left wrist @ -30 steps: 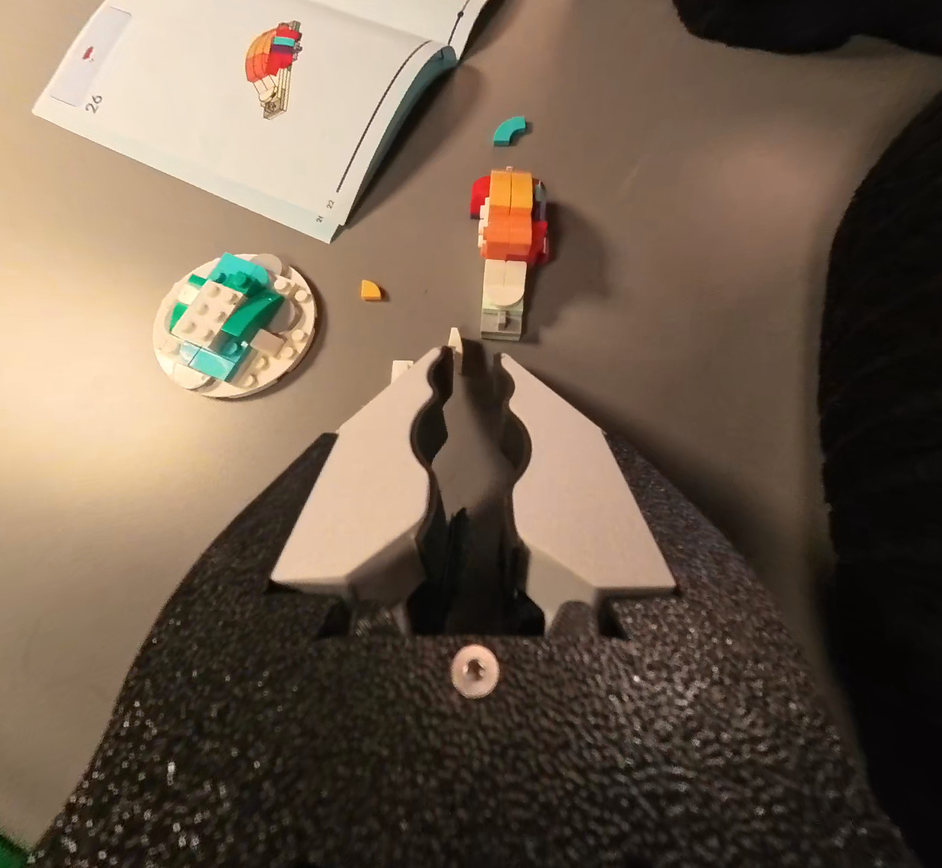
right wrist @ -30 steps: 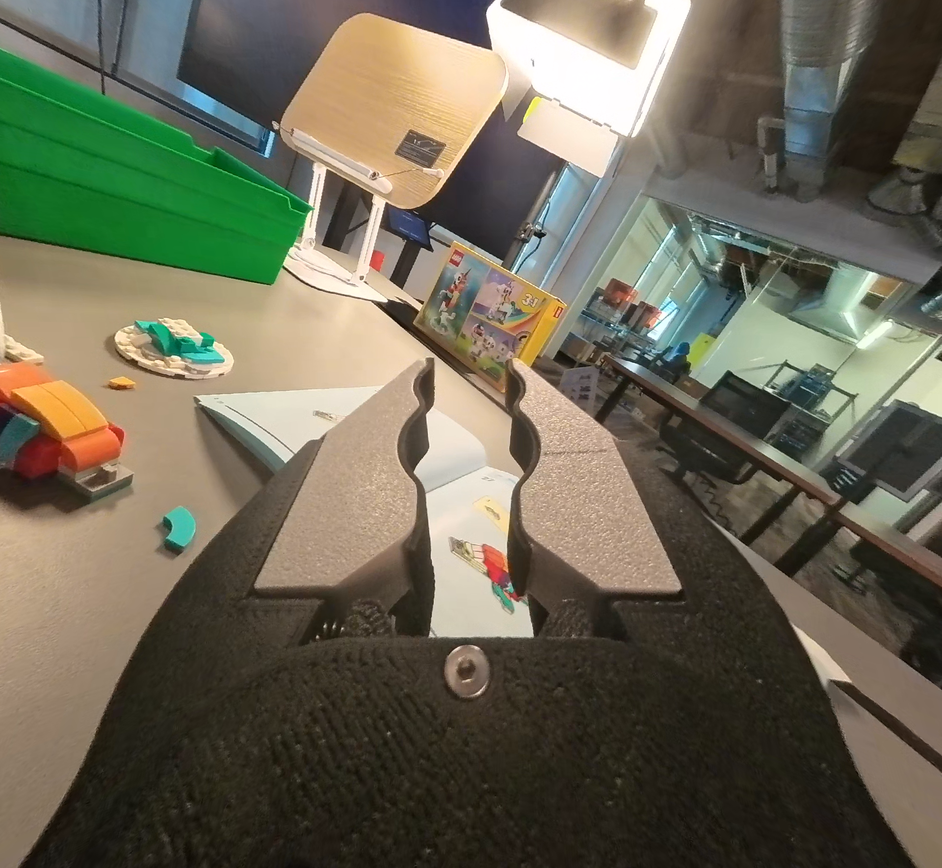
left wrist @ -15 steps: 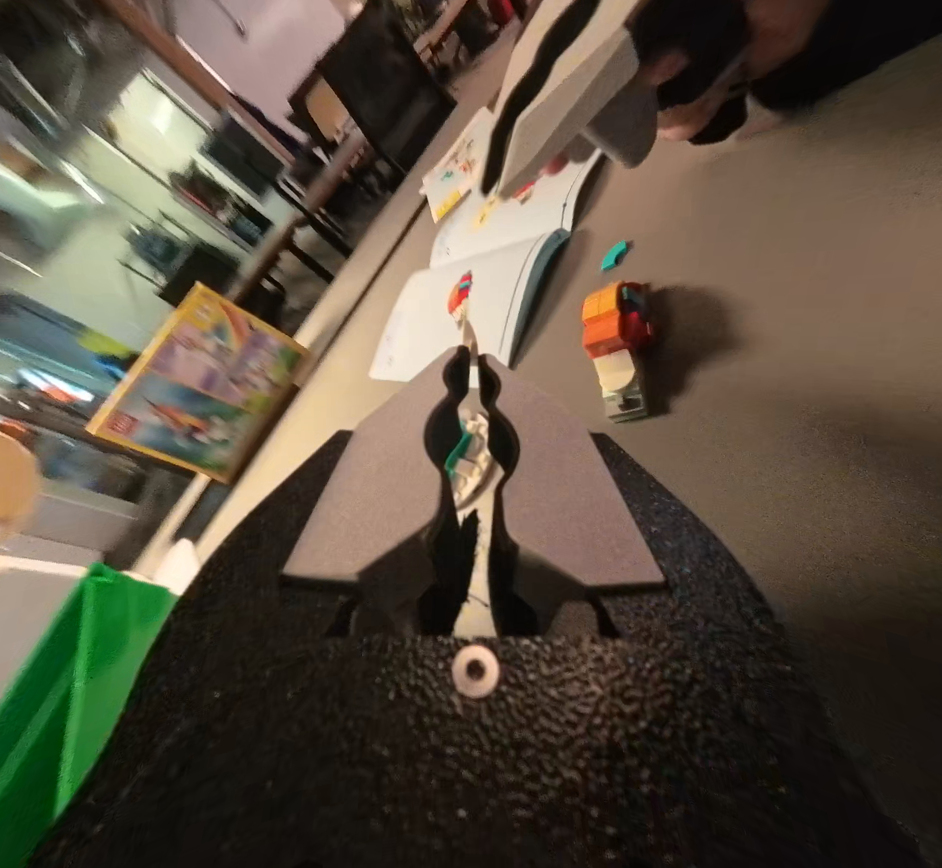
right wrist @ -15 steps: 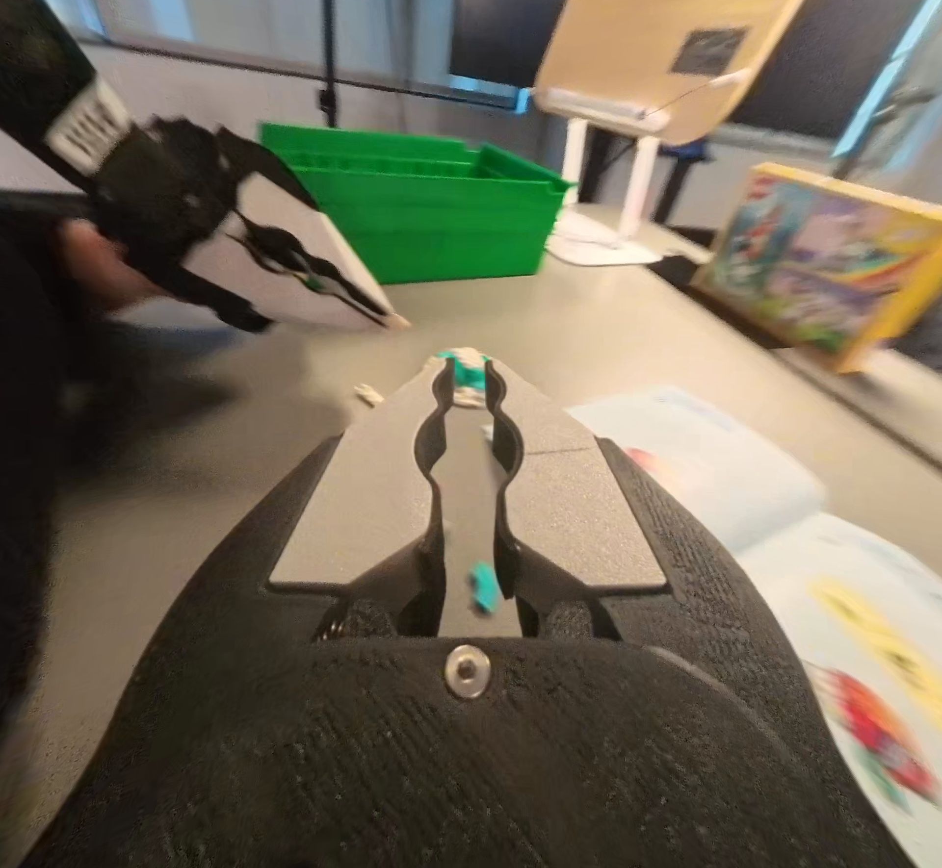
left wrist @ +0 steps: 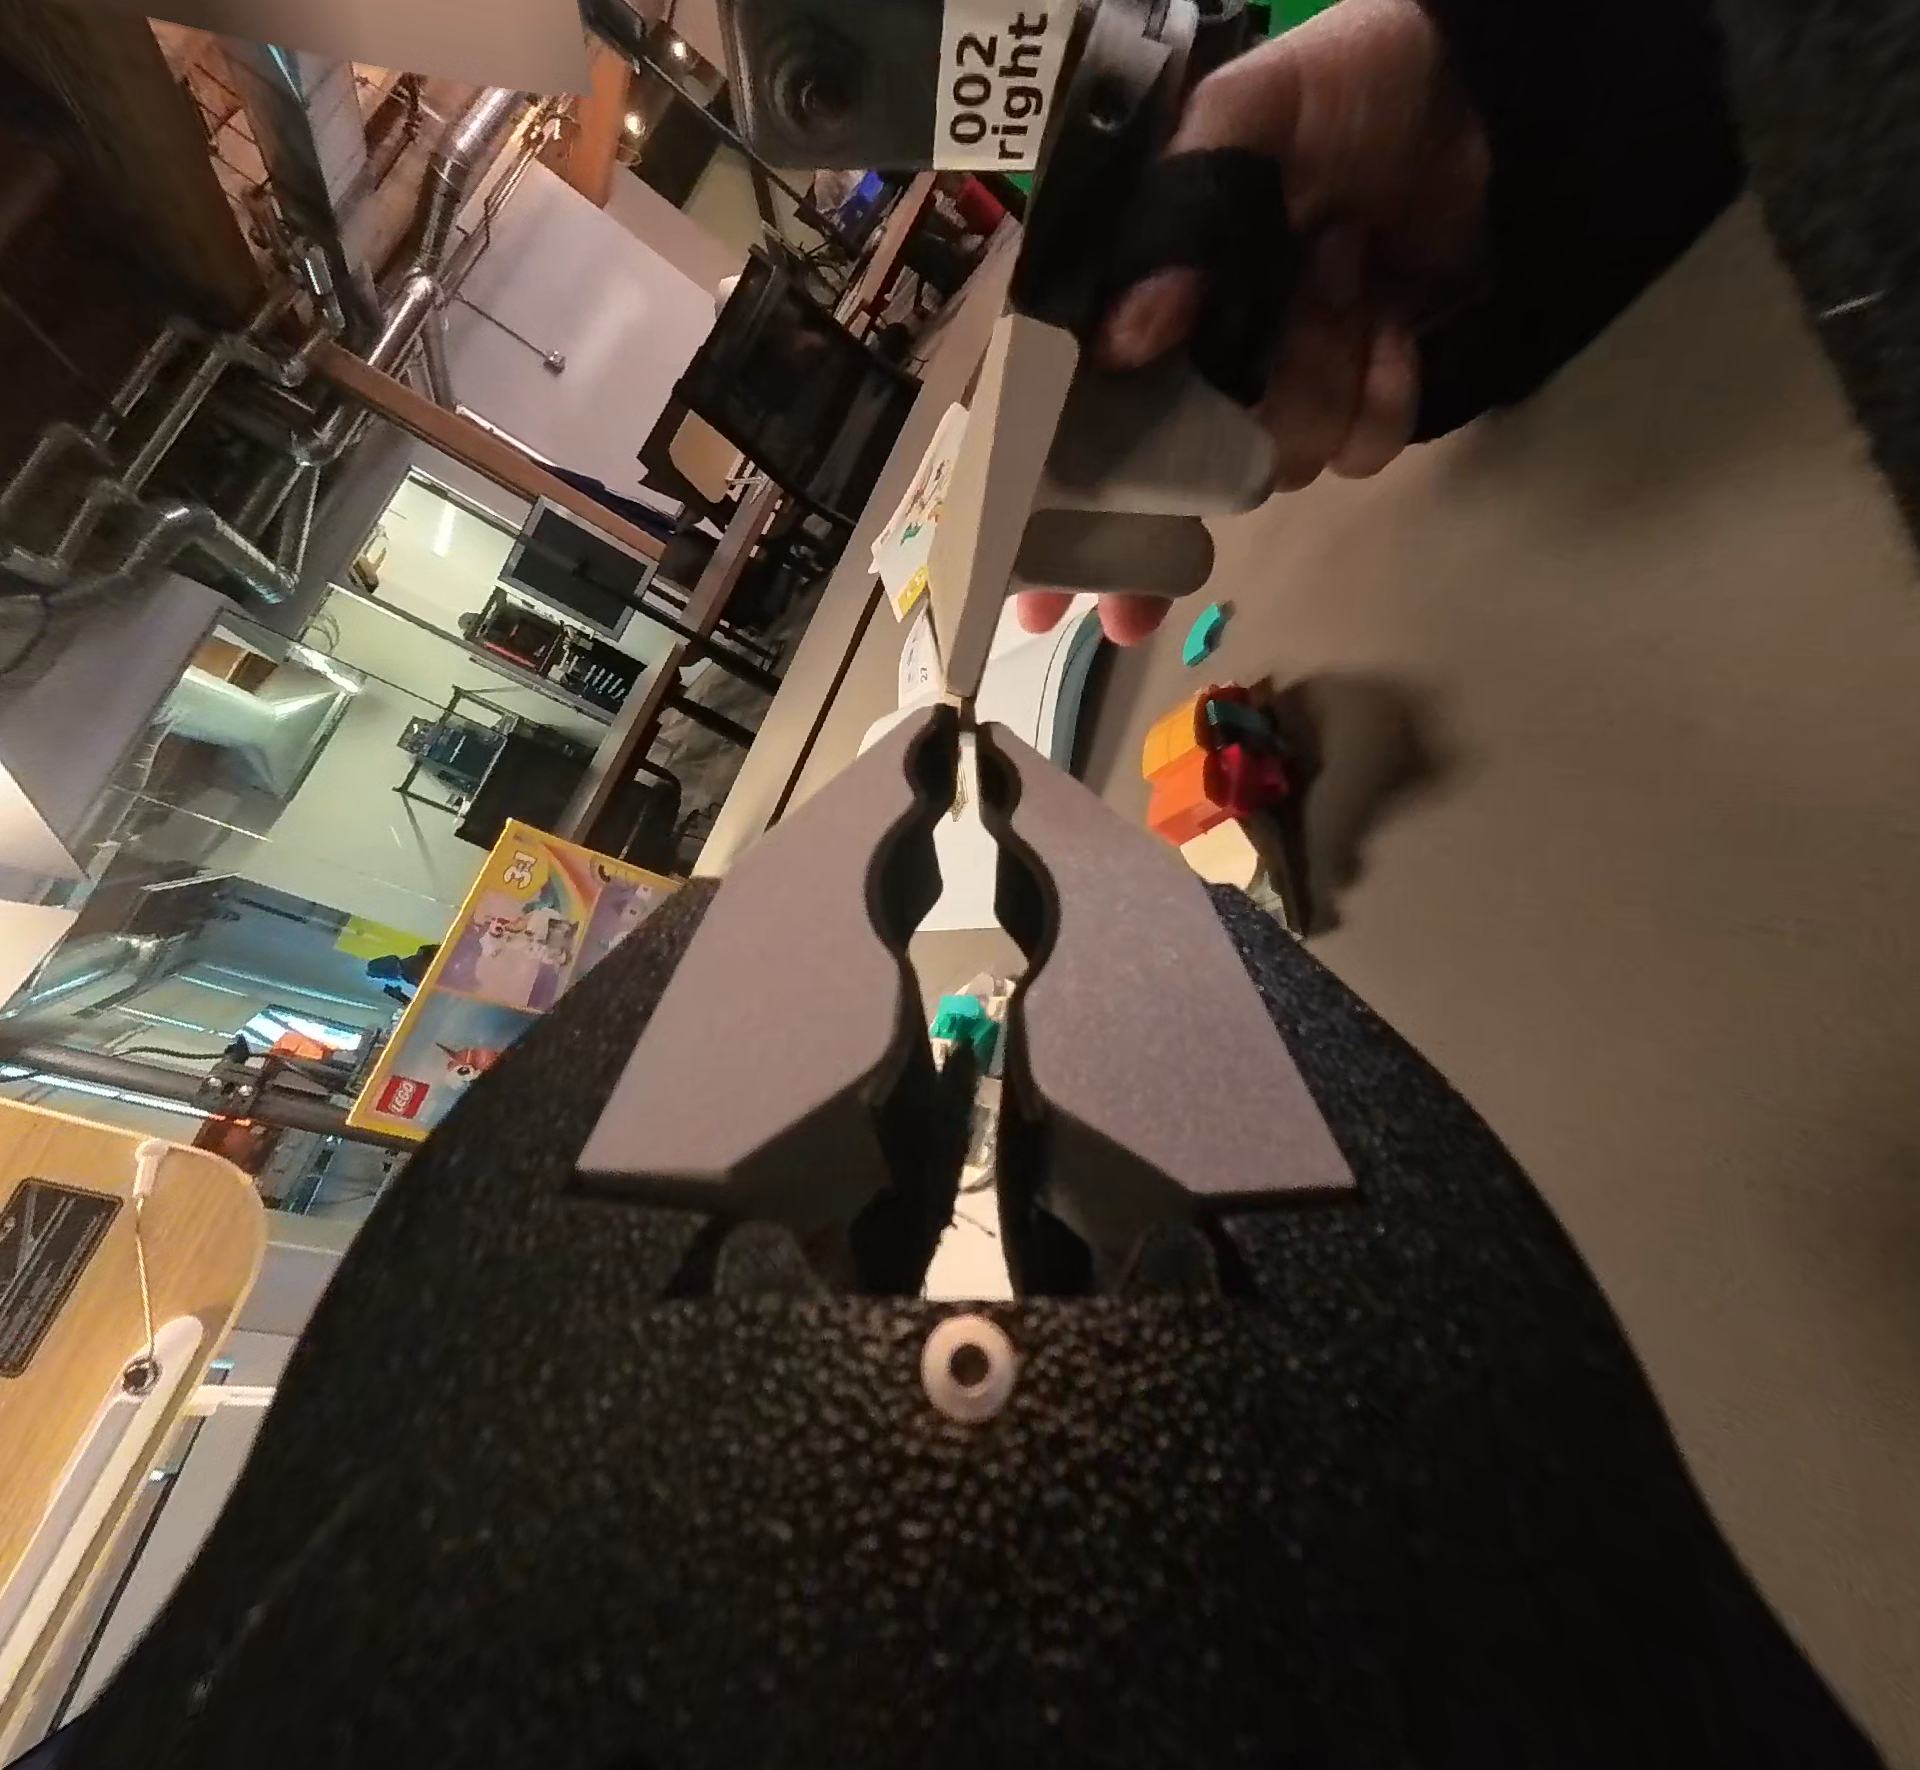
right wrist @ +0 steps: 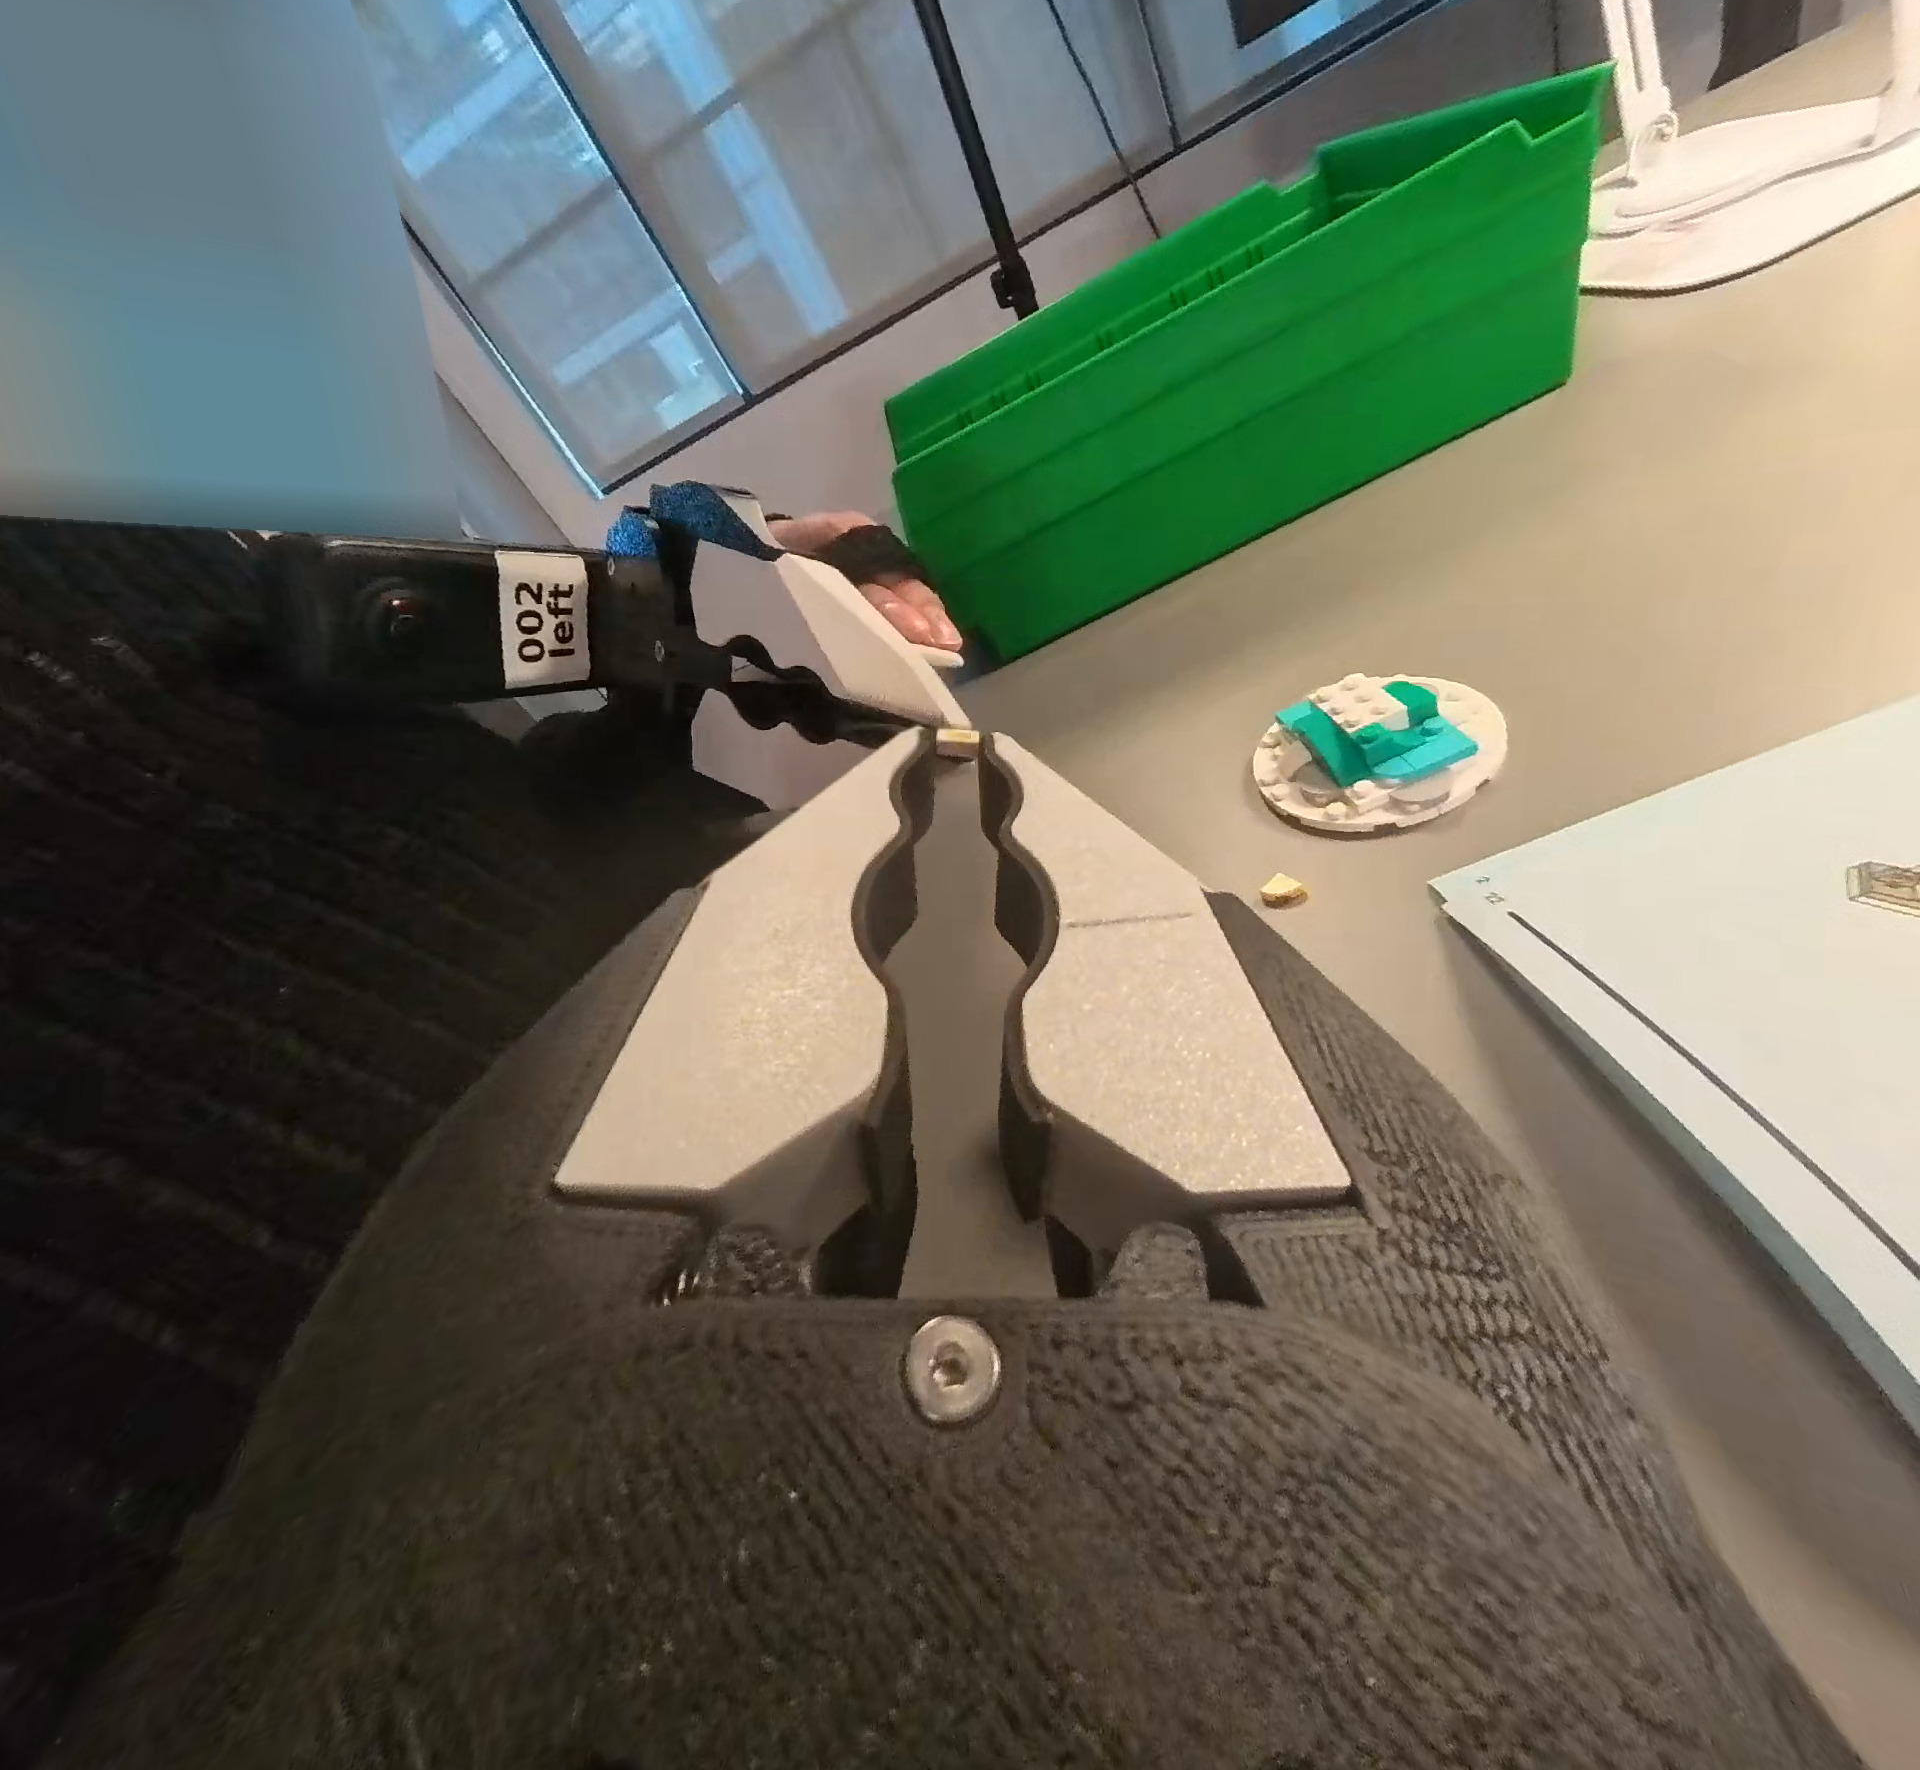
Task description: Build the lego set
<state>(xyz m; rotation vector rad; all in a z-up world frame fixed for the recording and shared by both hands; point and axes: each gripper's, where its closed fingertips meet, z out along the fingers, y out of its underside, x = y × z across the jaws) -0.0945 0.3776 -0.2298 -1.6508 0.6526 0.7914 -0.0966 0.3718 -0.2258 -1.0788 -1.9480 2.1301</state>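
The right gripper was closed on a very small tan lego piece, which sat between the tips of its two grey fingers, above the grey counter. The left gripper met it tip to tip; its jaws were nearly together, but whether it also grasped the small piece I cannot tell. In the right wrist view the left gripper came in from the left side, held by a hand with a black strap, and its tip touched the tan piece. In the left wrist view the right gripper pointed down from above, held by another hand in a dark sleeve. Beyond the tips, on the counter, lay a round white lego plate with teal and white bricks on it, and near it a small tan quarter-round piece. An open pale blue instruction booklet lay to the right of them. In the left wrist view, an orange, red and white lego model lay on its side on the counter, with a small teal curved piece just beyond it. Farther away stood a green plastic bin and a colourful lego box at the counter edge.
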